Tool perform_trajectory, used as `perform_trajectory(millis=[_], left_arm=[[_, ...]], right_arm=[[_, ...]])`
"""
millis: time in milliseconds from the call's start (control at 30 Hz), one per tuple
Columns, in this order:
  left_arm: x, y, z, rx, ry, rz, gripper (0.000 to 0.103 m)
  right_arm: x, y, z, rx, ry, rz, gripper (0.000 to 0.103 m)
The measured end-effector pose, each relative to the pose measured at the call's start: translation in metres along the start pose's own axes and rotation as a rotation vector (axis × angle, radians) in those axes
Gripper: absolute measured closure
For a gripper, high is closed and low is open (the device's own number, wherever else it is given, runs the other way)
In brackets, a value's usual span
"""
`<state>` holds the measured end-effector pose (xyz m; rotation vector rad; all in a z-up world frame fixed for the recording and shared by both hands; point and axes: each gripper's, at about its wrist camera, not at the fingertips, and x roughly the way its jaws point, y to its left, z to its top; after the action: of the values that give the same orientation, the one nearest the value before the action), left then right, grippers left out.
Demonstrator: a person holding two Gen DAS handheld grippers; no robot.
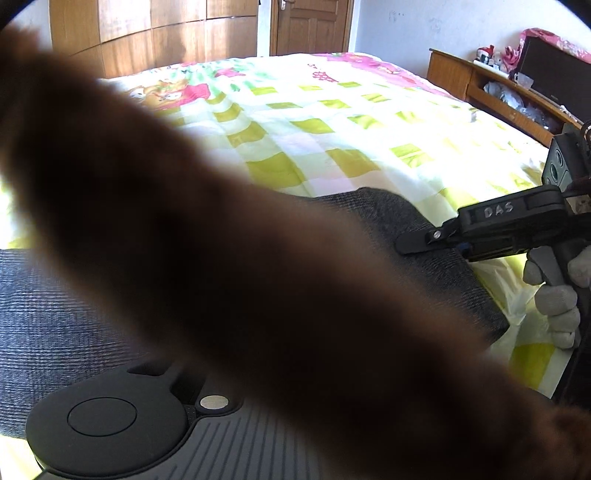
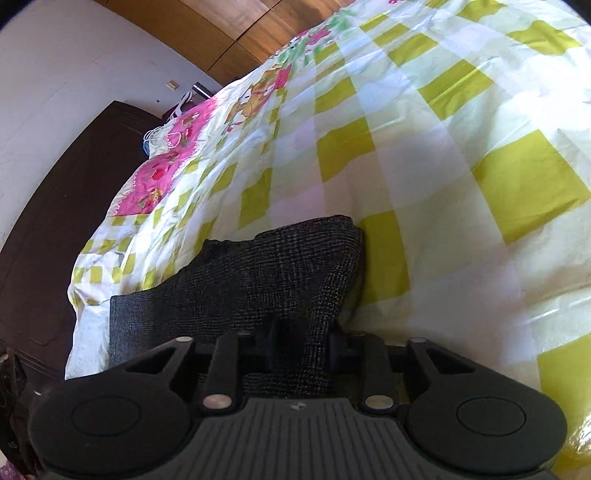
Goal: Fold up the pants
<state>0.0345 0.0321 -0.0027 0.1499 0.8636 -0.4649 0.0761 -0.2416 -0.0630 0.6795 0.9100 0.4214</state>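
Pinching dark pants [image 2: 266, 280] in right gripper [image 2: 301, 343] over bed [image 2: 443, 147].

Right gripper [image 2: 301, 345]: jaws pinched on dark fabric, held low, level. A gloved right hand [image 1: 557, 291] wraps its handle. Left gripper: fingers hidden behind a brown blur; state unclear.

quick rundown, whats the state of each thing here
pants: dark grey, partly folded, lying on the bed, one edge lifted
right gripper: jaws shut on the pants fabric
left gripper: jaws hidden by a blurred brown shape across the lens
bedspread: spread flat, lightly wrinkled
door: closed
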Motion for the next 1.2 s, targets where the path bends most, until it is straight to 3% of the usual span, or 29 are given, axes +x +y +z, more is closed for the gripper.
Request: perform_trajectory(millis=[33,133,300,367,433,600,800,933,1200], left_arm=[[0.003,-0.004,0.001,0.009,0.012,-0.001,0.089],[0.010,-0.017,-0.001,0.041,0.057,-0.033,0.091],[0.015,-0.046,0.001,0.102,0.070,-0.085,0.094],[0.018,-0.058,0.005,0.119,0.062,-0.125,0.094],[0.022,-0.071,0.008,0.123,0.056,-0.184,0.093],[0.020,-0.089,0.008,0.139,0.007,-0.233,0.091],[-0.002,-0.063,0.006,0.100,-0.043,-0.161,0.088],[-0.011,-0.044,0.003,0.054,-0.072,-0.055,0.088],[-0.008,-0.016,-0.002,-0.056,-0.077,0.020,0.087]], right_arm=[[-0.004,-0.001,-0.001,0.012,-0.014,0.014,0.077],[-0.017,-0.012,-0.002,0.085,-0.058,0.075,0.079],[-0.041,-0.015,-0.001,0.103,-0.122,0.071,0.080],[-0.054,-0.022,0.003,0.116,-0.146,0.034,0.080],[-0.063,-0.029,0.008,0.105,-0.153,-0.056,0.080],[-0.073,-0.025,0.011,0.091,-0.142,-0.164,0.078],[-0.058,-0.010,-0.001,-0.010,-0.109,-0.309,0.065],[-0.056,-0.002,-0.007,-0.036,-0.101,-0.358,0.062],[-0.054,0.007,-0.016,-0.056,-0.085,-0.402,0.058]])
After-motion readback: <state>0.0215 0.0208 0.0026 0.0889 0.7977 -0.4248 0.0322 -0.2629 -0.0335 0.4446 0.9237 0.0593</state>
